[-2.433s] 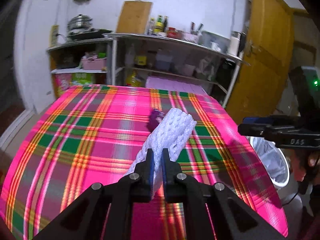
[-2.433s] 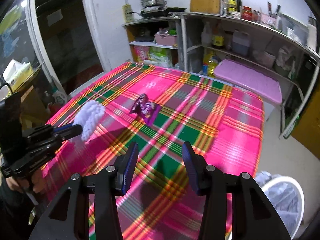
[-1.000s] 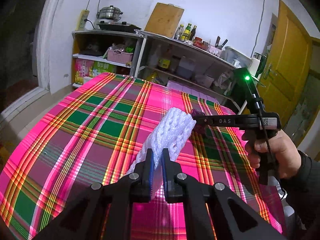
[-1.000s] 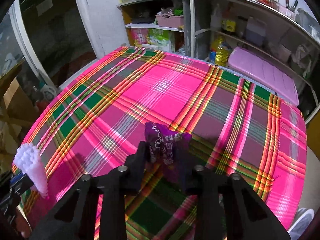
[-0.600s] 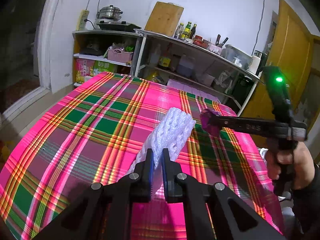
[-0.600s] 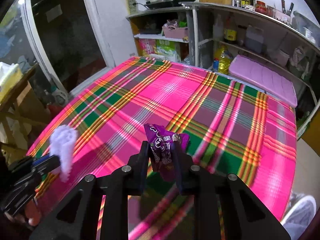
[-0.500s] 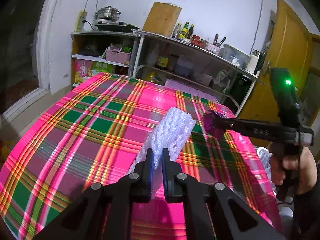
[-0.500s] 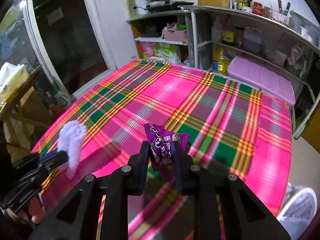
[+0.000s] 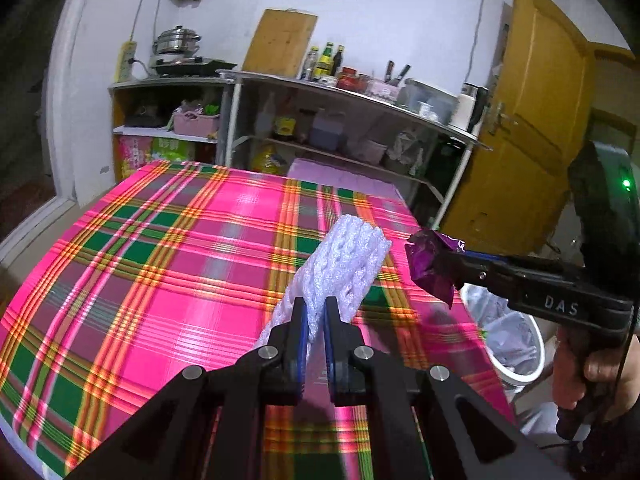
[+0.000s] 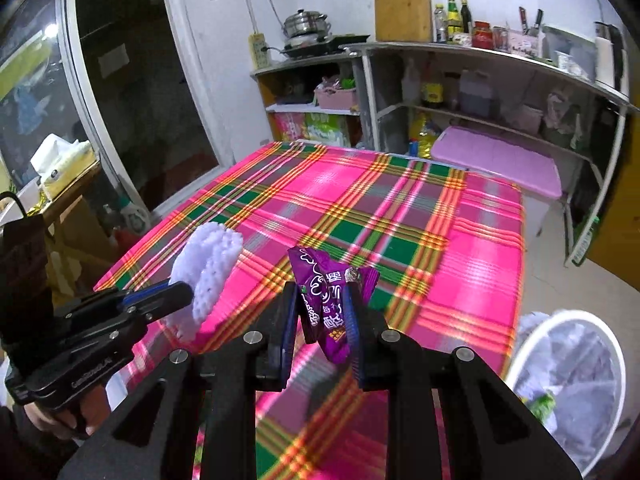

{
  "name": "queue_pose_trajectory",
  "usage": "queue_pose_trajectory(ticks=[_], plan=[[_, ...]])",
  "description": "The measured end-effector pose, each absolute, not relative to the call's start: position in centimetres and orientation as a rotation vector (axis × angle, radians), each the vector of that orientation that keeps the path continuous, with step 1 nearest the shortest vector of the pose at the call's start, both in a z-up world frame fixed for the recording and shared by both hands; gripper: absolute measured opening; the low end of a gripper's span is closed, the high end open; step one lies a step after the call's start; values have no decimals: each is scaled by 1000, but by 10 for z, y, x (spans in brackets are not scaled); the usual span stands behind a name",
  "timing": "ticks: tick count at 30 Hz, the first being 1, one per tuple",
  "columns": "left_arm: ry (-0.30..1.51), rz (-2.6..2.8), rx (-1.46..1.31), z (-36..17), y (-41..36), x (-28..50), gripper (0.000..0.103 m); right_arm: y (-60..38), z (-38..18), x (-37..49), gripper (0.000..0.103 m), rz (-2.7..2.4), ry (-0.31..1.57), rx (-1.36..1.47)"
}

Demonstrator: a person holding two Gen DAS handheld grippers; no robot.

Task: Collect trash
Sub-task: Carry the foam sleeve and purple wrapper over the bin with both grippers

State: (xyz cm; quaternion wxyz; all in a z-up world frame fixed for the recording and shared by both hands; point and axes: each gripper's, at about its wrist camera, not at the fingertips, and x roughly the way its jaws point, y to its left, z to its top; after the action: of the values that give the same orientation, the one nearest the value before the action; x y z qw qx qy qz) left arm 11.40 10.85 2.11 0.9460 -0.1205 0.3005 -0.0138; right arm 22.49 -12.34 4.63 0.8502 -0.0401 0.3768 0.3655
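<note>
Purple wrapper (image 10: 328, 304) clamped in right gripper (image 10: 320, 312)

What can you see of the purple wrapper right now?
The purple wrapper is a crumpled, glossy plastic snack packet with white printed characters. The right gripper has it pinched at mid-length, one end sticking up past the fingertips, the other hanging below. It is lifted clear of the plaid tablecloth, touching only the pads.

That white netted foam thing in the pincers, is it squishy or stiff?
Probably squishy: the left gripper is shut on the foam net, squeezing it nearly flat. Likely very light, since it stands out unsupported beyond the pinch. The open mesh should keep it from slipping.
</note>
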Motion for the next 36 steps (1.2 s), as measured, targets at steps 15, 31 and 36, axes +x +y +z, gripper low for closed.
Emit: queue_pose_trajectory(ticks=[15,31,36], plan=[[638,-159,-169,30,22,120,8,-227,45,207,24,623,783,16],[682,-291,-87,24,-64,156,8,-317,36,212,24,481,788,99],[697,-325,-71,21,-84,169,8,-337,30,217,24,439,794,108]])
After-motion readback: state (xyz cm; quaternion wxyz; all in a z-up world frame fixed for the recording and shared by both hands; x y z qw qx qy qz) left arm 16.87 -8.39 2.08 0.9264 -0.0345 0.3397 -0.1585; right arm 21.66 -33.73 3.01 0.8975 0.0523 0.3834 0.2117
